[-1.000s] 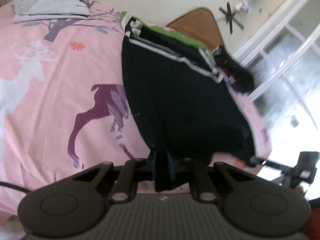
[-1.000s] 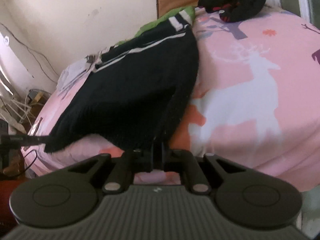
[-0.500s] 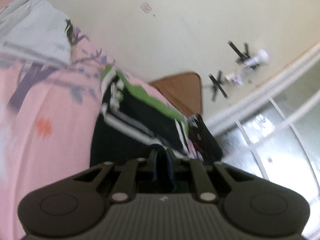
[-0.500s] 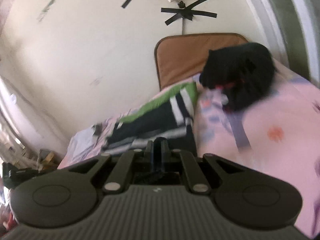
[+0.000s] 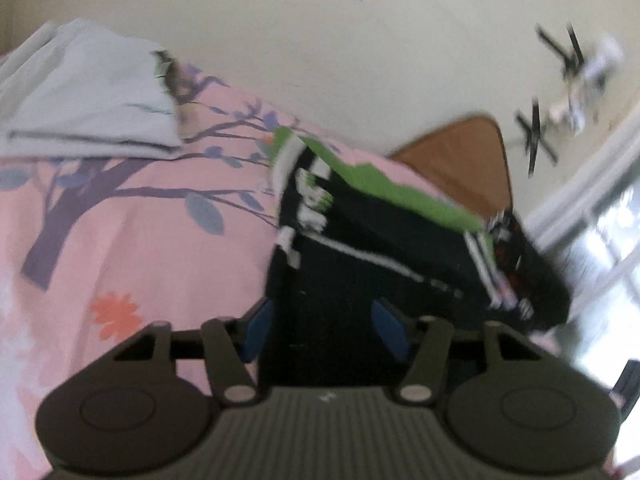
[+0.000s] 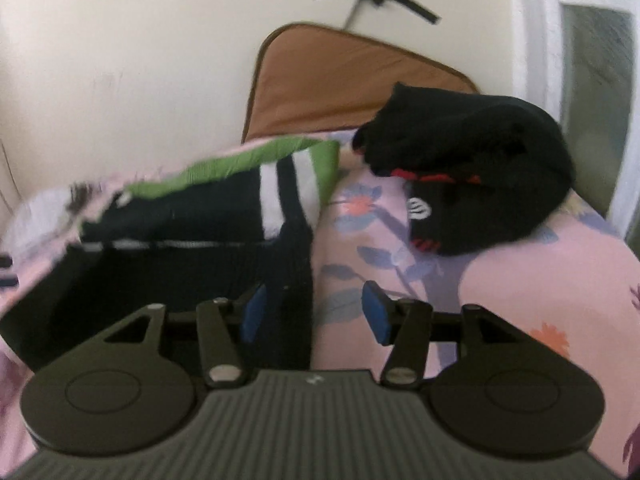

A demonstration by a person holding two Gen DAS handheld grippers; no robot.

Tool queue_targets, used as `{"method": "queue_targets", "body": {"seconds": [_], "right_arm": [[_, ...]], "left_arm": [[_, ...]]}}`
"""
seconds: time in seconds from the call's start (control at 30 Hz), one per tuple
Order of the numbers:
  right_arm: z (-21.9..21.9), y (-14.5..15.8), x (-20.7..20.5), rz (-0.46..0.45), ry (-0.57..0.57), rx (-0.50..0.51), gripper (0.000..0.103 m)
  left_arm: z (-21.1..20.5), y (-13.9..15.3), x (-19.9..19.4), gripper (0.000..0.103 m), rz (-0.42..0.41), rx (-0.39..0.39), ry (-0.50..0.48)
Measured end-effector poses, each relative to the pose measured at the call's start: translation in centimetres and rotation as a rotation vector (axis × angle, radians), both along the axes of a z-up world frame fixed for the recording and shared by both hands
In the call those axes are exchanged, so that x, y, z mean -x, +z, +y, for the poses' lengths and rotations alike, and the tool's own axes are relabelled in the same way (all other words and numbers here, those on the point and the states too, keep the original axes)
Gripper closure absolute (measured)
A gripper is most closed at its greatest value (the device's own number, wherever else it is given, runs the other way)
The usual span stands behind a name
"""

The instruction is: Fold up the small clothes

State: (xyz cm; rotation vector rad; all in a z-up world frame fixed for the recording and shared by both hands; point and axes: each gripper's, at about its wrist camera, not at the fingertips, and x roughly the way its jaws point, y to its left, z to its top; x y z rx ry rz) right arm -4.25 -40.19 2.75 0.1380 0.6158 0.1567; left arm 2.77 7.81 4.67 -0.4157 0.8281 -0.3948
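Now that both the left gripper (image 5: 322, 326) and right gripper (image 6: 314, 312) have jaws spread over the black garment (image 5: 360, 280) lying on the bed (image 5: 140, 240), its folded layer could slip open.

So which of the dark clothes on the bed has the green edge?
The black garment with white stripes beneath both open grippers; the bundled black one by the brown cushion shows red trim instead.

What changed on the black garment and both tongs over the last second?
Both tongs let go: the left tongs and right tongs, shut on the black garment a second ago, now stand open. Its held-up near edge was carried forward and laid over the far part. The black bundle and white folded cloth stayed put.
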Motion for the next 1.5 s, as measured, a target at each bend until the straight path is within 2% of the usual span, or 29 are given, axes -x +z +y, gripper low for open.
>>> {"method": "queue_targets", "body": {"seconds": [0.03, 0.1, 0.13, 0.17, 0.2, 0.27, 0.33, 0.4, 0.5, 0.57, 0.6, 0.77, 0.87, 0.93, 1.07, 1.17, 1.23, 1.3, 1.33, 1.37, 1.4, 1.47, 1.5], "right_arm": [[0.5, -0.2, -0.4, 0.008, -0.002, 0.016, 0.047], [1.4, -0.7, -1.3, 0.016, 0.004, 0.052, 0.053], [1.8, -0.9, -1.5, 0.02, 0.001, 0.075, 0.075], [2.0, -1.1, -1.8, 0.025, 0.003, 0.092, 0.087], [2.1, -1.1, -1.9, 0.022, 0.007, 0.086, 0.088], [2.4, -0.7, -1.5, -0.014, -0.014, 0.122, 0.091], [2.3, -0.4, -1.0, -0.056, -0.038, 0.14, 0.091], [2.2, -0.7, -1.0, -0.051, -0.055, 0.138, 0.09], [2.7, -1.5, -1.4, -0.033, -0.044, 0.175, 0.084], [2.9, -0.8, -1.6, -0.022, -0.047, 0.212, 0.063], [2.7, -0.2, -1.5, -0.037, -0.055, 0.206, 0.061], [1.2, 3.9, -2.2, -0.102, -0.029, 0.094, 0.061], [1.2, 6.1, -5.3, -0.104, 0.01, 0.052, 0.06], [2.0, 6.6, -8.1, -0.083, 0.068, 0.027, 0.06], [4.0, 6.2, -14.7, -0.009, 0.119, 0.062, 0.054], [5.4, 5.1, -19.3, 0.033, 0.111, 0.148, 0.051], [5.8, 4.5, -21.8, 0.053, 0.126, 0.153, 0.049], [6.1, 4.1, -24.0, 0.079, 0.179, 0.124, 0.04], [6.5, 3.8, -25.0, 0.085, 0.206, 0.12, 0.034], [7.0, 3.4, -25.9, 0.09, 0.231, 0.122, 0.027], [7.5, 2.8, -26.8, 0.102, 0.261, 0.125, 0.024], [8.3, 1.3, -28.7, 0.155, 0.289, 0.14, 0.023], [8.5, 0.3, -29.6, 0.205, 0.301, 0.128, 0.023]], "left_arm": [[-0.9, -0.2, -0.2, 0.074, -0.009, -0.043, -0.02], [-3.0, -1.0, -0.4, 0.095, -0.01, -0.153, -0.061], [-3.4, -1.5, -0.3, 0.096, -0.024, -0.191, -0.073], [-3.8, -1.6, 0.1, 0.097, -0.059, -0.221, -0.075], [-3.8, -1.5, 0.5, 0.097, -0.081, -0.246, -0.075], [-2.7, -1.1, 1.2, 0.098, -0.107, -0.248, -0.044], [-0.8, -0.7, 2.0, 0.098, -0.127, -0.212, 0.024], [0.8, -1.3, 2.0, 0.098, -0.089, -0.132, 0.069], [1.1, -2.1, 1.7, 0.096, -0.041, -0.108, 0.076], [1.2, -1.4, 1.7, 0.093, -0.044, -0.105, 0.068], [1.4, -0.7, 1.6, 0.093, -0.062, -0.094, 0.065], [0.5, 3.5, -1.8, 0.093, -0.163, -0.132, 0.039], [-1.8, 5.1, -6.1, 0.088, -0.187, -0.149, -0.019], [-3.7, 5.3, -9.3, 0.081, -0.186, -0.194, -0.039], [-7.9, 4.1, -15.3, 0.076, -0.148, -0.264, -0.084], [-10.1, 2.4, -19.4, 0.072, -0.113, -0.288, -0.092], [-11.3, 1.3, -21.6, 0.061, -0.093, -0.293, -0.094], [-12.3, 0.3, -23.0, 0.051, -0.088, -0.301, -0.11], [-12.7, -0.2, -23.5, 0.05, -0.089, -0.313, -0.116], [-13.2, -0.7, -23.9, 0.05, -0.086, -0.325, -0.122], [-13.6, -1.1, -24.2, 0.05, -0.077, -0.329, -0.128], [-14.3, -2.1, -24.8, 0.057, -0.055, -0.32, -0.15], [-14.7, -2.5, -24.9, 0.07, -0.054, -0.322, -0.163]]}}
